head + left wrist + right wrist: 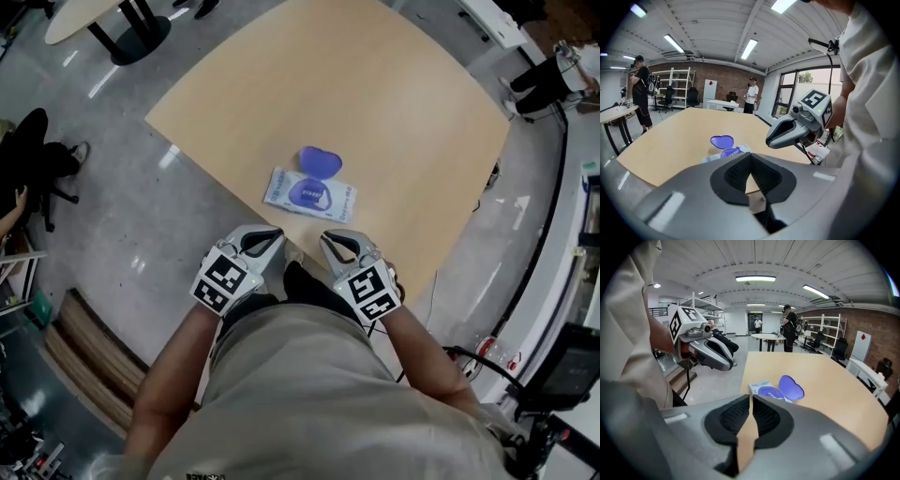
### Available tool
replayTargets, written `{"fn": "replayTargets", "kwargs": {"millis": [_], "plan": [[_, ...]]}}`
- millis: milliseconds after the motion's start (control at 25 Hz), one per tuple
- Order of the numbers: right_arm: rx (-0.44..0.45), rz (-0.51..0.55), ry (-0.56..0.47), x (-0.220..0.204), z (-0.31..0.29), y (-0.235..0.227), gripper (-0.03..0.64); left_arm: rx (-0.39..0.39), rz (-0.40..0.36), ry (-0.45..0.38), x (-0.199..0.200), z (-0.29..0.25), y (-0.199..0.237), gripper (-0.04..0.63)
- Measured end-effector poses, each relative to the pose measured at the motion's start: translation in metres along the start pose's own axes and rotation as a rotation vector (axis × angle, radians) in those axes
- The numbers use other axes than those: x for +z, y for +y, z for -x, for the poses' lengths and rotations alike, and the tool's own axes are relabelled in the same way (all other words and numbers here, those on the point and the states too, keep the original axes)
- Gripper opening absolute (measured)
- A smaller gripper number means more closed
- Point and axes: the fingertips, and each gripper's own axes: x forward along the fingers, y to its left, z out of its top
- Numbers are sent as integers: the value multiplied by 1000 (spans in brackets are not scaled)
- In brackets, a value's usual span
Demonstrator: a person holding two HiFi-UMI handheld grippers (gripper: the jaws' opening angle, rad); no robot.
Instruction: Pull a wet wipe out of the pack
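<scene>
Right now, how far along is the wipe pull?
Done: the lid of the pack is flipped open. In hand: nothing; the left tool and right tool hang empty at the near edge of the table, short of the pack. Left to do: reach in, pinch a wipe, pull it out.

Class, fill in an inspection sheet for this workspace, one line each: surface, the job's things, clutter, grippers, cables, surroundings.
Surface: light wooden table, bare around the pack.
Job's things: wet wipe pack lies flat near the table's near edge, with its purple lid flipped open and no wipe pulled out.
Clutter: nothing seen on the table.
Grippers: left gripper has its jaws together. Right gripper has its jaws a slit apart. Both are empty and short of the pack.
Cables: black cables on the floor at right.
Surroundings: grey floor, a second table, a person standing, shelves.
</scene>
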Motion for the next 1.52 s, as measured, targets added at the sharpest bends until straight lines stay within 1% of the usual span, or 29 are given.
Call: {"fn": "replayTargets", "kwargs": {"millis": [120, 240, 320, 480, 720, 880, 1240, 1400, 1480, 1520], "plan": [[21, 5, 20, -16, -20, -20, 12, 35, 15, 30, -10, -26, 16, 5], [32, 17, 51, -38, -30, -53, 29, 59, 36, 64, -14, -61, 27, 5], [38, 26, 68, -43, -38, -62, 38, 71, 54, 87, -18, -69, 35, 5], [49, 25, 98, -43, -55, -58, 51, 92, 80, 137, -37, -65, 50, 5], [46, 43, 125, -54, -74, -66, 64, 128, 107, 211, -61, -81, 71, 5], [59, 43, 140, -60, -86, -69, 64, 130, 121, 235, -69, -88, 80, 5], [96, 21, 153, -71, -106, -68, 64, 113, 145, 266, -88, -102, 81, 5], [98, 18, 147, -70, -108, -70, 44, 108, 149, 273, -90, -104, 83, 5], [87, 14, 145, -70, -107, -70, 8, 108, 150, 274, -91, -103, 82, 5], [82, 12, 143, -69, -106, -69, 5, 108, 150, 274, -91, -101, 81, 6]]}}
